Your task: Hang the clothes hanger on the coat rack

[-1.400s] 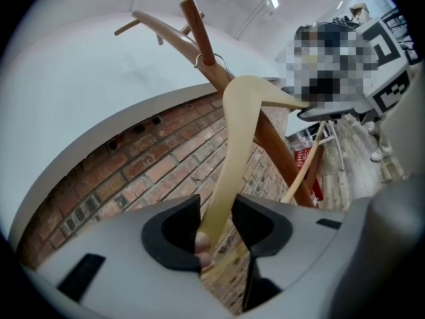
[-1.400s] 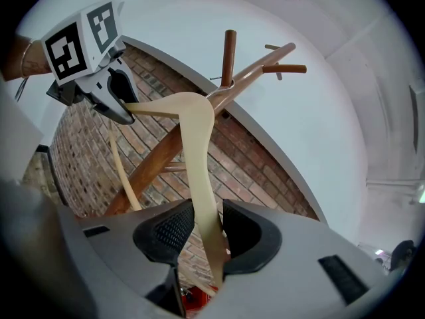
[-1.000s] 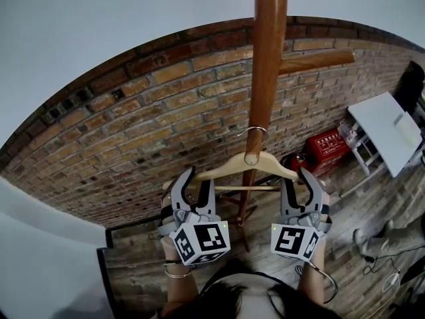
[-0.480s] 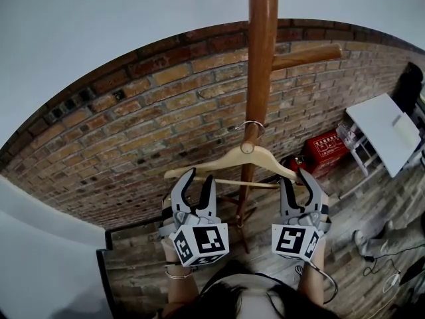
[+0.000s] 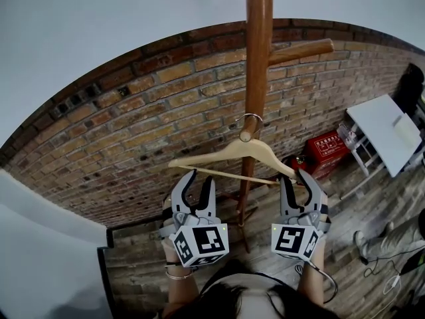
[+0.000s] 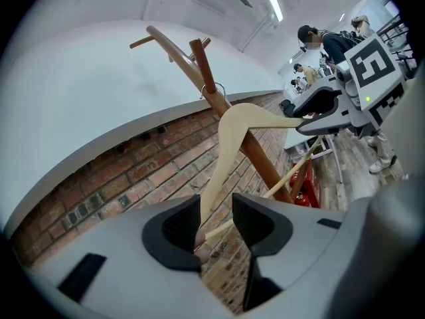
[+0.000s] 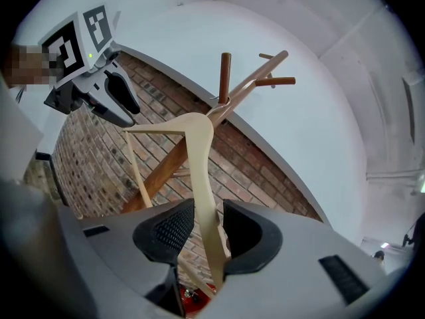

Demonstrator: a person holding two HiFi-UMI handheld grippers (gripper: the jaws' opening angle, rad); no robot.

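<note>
Head view, set against a second ago: clothes hanger (image 5: 219,153) raised and tipped, hook (image 5: 250,118) now looped round a near-pointing peg (image 5: 246,135) of the coat rack (image 5: 256,58). Judged as hung, or nearly so, with only the letting go left. Left gripper (image 5: 200,176) parted, clamping nothing, hanger's left arm loose between the jaws. Right gripper (image 5: 295,175) likewise parted, right arm passing between, unclamped. Hangs just far of both.

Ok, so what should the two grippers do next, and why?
Probably pull both the left gripper and right gripper back, clear of the pale wooden hanger. Its metal hook already loops over a peg of the brown wooden coat rack, and both jaws stand apart.
</note>
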